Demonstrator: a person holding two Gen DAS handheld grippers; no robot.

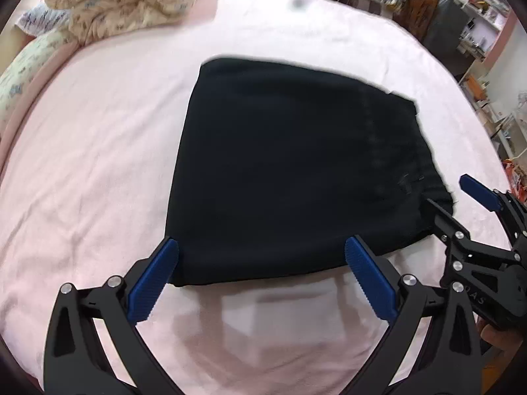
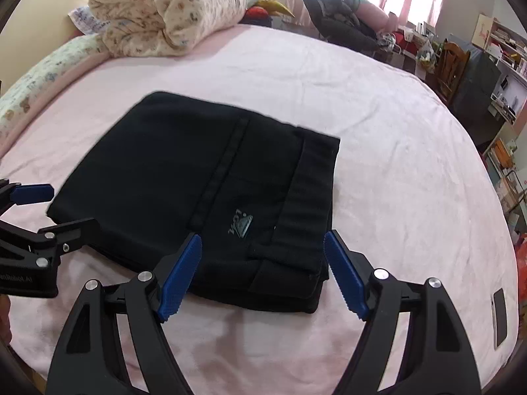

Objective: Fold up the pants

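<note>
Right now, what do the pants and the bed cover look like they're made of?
Pants: black matte woven or knit fabric, probably; ribbed waistband, small logo. Bed cover: pink, soft, slightly fuzzy cloth, maybe fleece or terry; its nap and gentle wrinkles suggest so.

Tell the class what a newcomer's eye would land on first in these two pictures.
First, the black pants, folded into a flat block in the middle of the pink bed sheet. Next, the open left gripper and right gripper with blue pads, both at the near edge of the pants. Then the rolled floral quilt at the far left of the bed.
</note>
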